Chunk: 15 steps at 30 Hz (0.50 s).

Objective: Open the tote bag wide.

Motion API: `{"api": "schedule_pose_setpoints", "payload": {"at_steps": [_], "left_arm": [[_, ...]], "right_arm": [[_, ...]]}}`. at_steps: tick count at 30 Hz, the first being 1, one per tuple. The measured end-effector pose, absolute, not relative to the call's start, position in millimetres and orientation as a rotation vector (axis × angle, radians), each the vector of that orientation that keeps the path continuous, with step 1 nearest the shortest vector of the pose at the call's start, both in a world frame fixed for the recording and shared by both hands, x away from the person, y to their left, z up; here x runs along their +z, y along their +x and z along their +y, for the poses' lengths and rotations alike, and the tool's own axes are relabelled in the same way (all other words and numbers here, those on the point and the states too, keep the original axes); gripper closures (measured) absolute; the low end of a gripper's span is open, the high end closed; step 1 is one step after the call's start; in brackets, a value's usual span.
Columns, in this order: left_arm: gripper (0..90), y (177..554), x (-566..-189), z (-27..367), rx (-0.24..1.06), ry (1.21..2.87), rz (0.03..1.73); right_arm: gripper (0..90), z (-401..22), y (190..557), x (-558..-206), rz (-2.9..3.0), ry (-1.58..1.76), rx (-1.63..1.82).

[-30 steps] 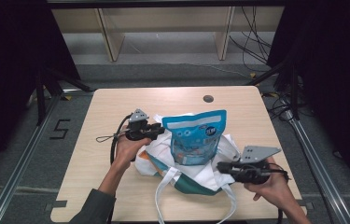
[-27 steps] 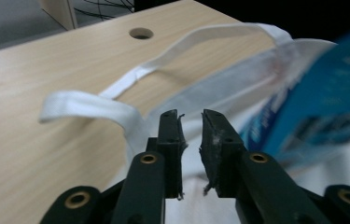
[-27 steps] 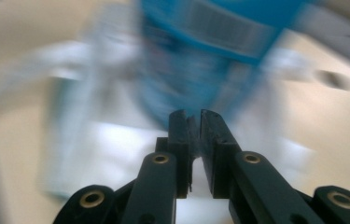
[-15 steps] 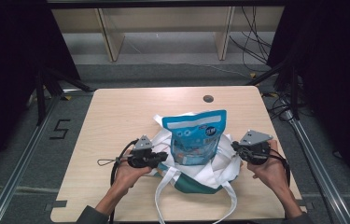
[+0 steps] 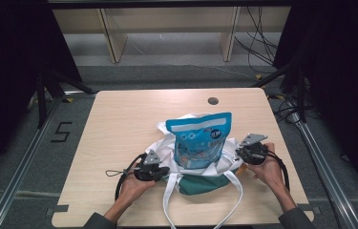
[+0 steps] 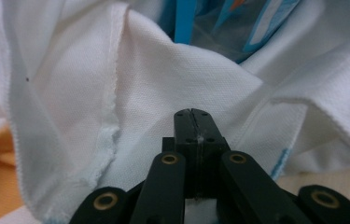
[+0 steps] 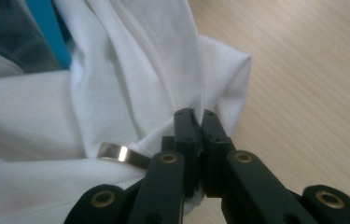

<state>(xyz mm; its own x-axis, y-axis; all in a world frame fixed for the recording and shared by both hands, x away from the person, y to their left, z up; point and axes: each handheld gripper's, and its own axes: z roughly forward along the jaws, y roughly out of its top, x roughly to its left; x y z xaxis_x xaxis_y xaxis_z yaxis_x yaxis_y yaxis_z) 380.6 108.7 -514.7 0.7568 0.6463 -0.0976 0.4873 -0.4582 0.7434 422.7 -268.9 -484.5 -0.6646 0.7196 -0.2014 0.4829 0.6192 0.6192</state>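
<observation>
1. left hand-held gripper (image 5: 166, 171) sits at the left edge of the tote bag (image 5: 200, 167), jaws just closed tight, pinching the white fabric.
2. the bag, white with a green bottom, sits mid tabletop (image 5: 119, 124) toward the near side. a blue snack pouch (image 5: 199, 139) stands upright in its open mouth, straps trailing to the front edge.
3. right hand-held gripper (image 5: 239, 153) is clamped on the bag's right rim, cloth between the jaws.

Each tool is black: the left tool (image 5: 160, 172) and the right tool (image 5: 241, 152) both have a grey three-cornered plate on top and a black cable looping behind. Gold rings dot the black jaw arms. Dark sleeves cover both forearms.
</observation>
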Motion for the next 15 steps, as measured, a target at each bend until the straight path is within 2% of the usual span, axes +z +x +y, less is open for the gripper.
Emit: {"api": "schedule_pose_setpoints", "payload": {"at_steps": [15], "left_arm": [[89.5, 391.9, -514.7, 107.4, 0.293, 2.158, 0.856]], "right_arm": [[88.0, -267.2, 427.7, -486.6, 2.388, 0.978, 0.756]]}}
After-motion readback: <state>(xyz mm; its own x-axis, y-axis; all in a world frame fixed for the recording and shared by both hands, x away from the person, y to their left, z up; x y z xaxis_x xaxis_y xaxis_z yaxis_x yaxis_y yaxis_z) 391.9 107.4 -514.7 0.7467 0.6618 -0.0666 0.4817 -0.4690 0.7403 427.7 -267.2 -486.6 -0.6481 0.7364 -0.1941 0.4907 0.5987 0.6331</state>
